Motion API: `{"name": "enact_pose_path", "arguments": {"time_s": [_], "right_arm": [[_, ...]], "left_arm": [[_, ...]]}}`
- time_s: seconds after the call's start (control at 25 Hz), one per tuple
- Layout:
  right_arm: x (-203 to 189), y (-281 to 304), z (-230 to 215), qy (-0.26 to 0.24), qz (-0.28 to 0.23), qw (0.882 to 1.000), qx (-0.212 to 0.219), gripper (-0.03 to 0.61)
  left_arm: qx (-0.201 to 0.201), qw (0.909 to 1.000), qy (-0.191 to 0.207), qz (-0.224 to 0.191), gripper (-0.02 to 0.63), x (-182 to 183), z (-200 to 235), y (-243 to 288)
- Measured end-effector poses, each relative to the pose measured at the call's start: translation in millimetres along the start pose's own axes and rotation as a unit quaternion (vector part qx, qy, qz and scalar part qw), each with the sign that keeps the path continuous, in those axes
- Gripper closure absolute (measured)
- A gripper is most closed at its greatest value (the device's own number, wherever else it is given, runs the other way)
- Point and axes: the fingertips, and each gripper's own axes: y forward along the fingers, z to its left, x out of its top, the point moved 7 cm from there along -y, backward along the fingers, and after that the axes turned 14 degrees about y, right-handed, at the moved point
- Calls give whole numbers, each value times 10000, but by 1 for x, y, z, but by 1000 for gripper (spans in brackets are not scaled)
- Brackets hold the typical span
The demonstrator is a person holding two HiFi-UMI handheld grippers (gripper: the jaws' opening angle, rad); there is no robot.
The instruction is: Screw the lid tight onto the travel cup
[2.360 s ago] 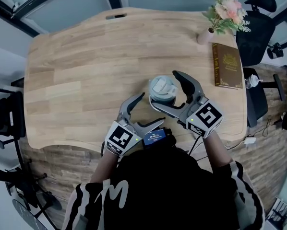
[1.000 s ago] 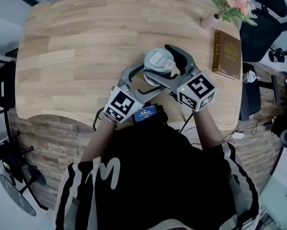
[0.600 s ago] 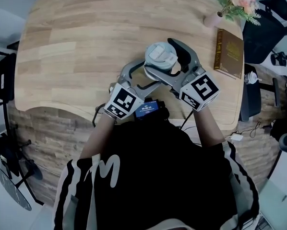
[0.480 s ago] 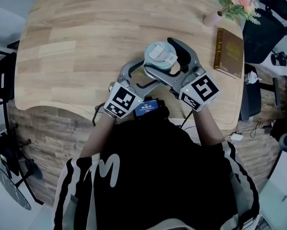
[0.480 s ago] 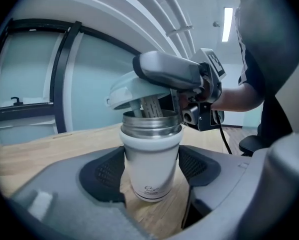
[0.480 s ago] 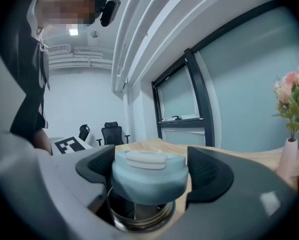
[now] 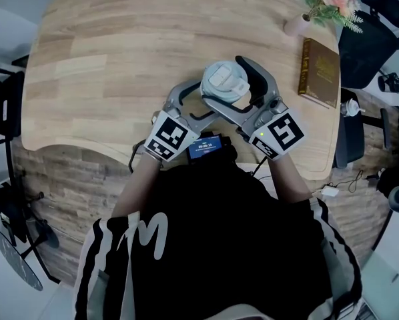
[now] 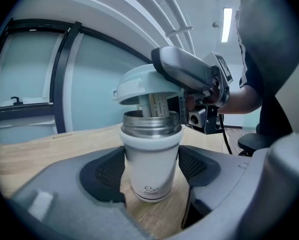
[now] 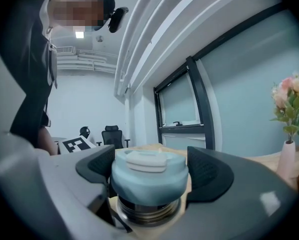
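Pale-blue plastic over bare steel: the lid point(image 8: 139, 84) sits cocked above the mouth of the travel cup point(image 8: 150, 159). One edge is raised, and a narrow inner piece point(image 8: 152, 104) hangs from its underside down inside the steel rim point(image 8: 150, 120). The right gripper point(image 9: 150, 169) has the lid clamped between its pads and points roughly level. The left gripper point(image 8: 152, 171) reaches in lower. Its jaws have just been closing with the white cup body between them, and both pads look pressed against its sides. The cup stands upright on the wooden tabletop point(image 7: 106, 79), close to the near edge in front of the person point(image 7: 219, 245).

Judging from that tilt, the main risk is cross-threading. If turning begins before the lid is level and down on the rim, the threads may bite crooked and jam, or leave a gap. The hanging piece could also catch on the rim as the lid comes down. If the lower grip is light, the smooth cup may spin with the lid or skid on the wood instead of letting it tighten. The two grippers are crowded together, so a wide twist of the right one could knock its jaw against the left.

A book point(image 7: 319, 72) and a vase of flowers point(image 7: 326, 5) lie well apart at the far right. A small blue-screened device point(image 7: 205, 149) sits near the person's chest, behind the grippers. Nothing stands between lid and cup.
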Motion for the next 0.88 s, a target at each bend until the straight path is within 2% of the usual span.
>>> {"name": "enact_pose_path", "arguments": {"time_s": [0.56,0.88], "right_arm": [[-15,-7,2,-155,22,9998,-85,132],[-17,-3,2,-493,62,9988,14,132]], "left_arm": [[34,10000,17,-8,270,0,0,-1],[47,10000,20,6,270,0,0,-1]]}}
